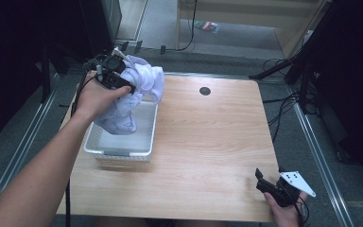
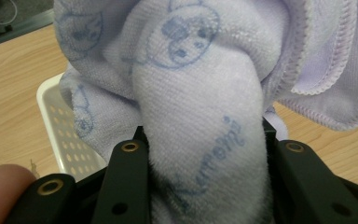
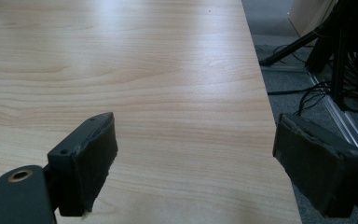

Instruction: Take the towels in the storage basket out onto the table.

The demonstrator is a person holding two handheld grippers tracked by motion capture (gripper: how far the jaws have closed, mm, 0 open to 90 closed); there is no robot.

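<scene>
A pale lilac towel printed with blue cartoon faces hangs bunched above a white perforated basket at the table's left. My left gripper is shut on the towel, holding it up over the basket's far end. In the left gripper view a thick fold of the towel is pinched between the two black jaws, and the basket's rim shows below. My right gripper rests at the table's near right corner, open, with nothing between its pads.
The wooden table has a round black cable hole near its far edge. Its right edge runs close beside my right gripper. Cables and stand legs lie on the floor beyond the right side.
</scene>
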